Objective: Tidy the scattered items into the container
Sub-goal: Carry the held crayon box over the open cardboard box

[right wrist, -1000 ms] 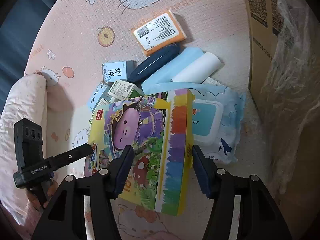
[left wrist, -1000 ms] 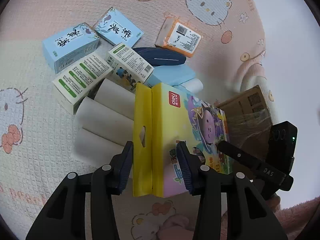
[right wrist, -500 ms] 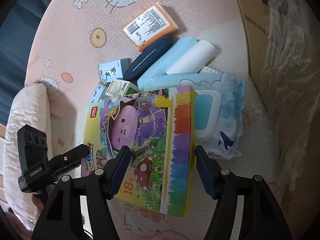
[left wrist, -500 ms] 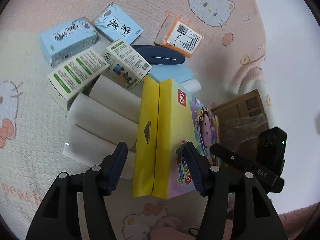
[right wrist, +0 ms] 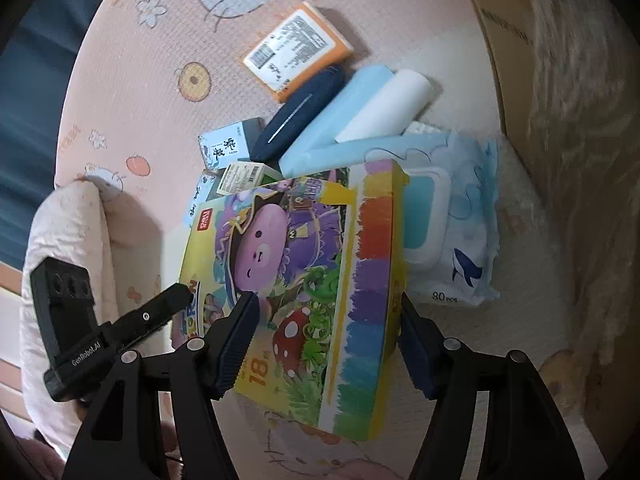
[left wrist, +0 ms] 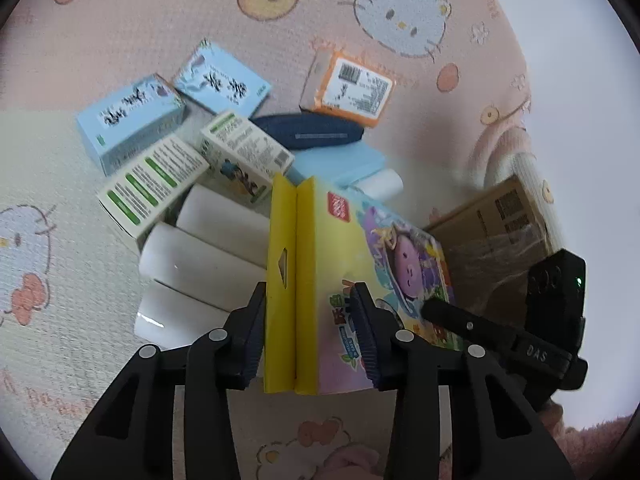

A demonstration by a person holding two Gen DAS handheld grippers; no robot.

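A colourful crayon box (left wrist: 340, 264) is tilted up over the pile, between both grippers. My left gripper (left wrist: 310, 286) straddles its yellow hang-tab end; the jaws are closing and both pads press on the box. My right gripper (right wrist: 328, 300) stands wide around the other end of the crayon box (right wrist: 280, 240). One pad lies over the picture face and the other beside the rainbow edge, without a clear squeeze. The plastic-lined cardboard container (right wrist: 560, 80) stands at the right, also seen as the container (left wrist: 496, 232).
On the pink cartoon mat (left wrist: 120, 20) lie two blue boxes (left wrist: 132, 116), green-and-white boxes (left wrist: 152, 184), white rolls (left wrist: 200, 256), a navy case (left wrist: 308, 134) and an orange packet (left wrist: 348, 88). A wipes pack (right wrist: 452, 232) lies beside the container. A pink pillow (right wrist: 68, 240) is at the left.
The left jaws spread apart off the crayon box, then came back in onto its yellow end. The right jaws widened a little and that view rolled slightly. The box stayed tilted between them.
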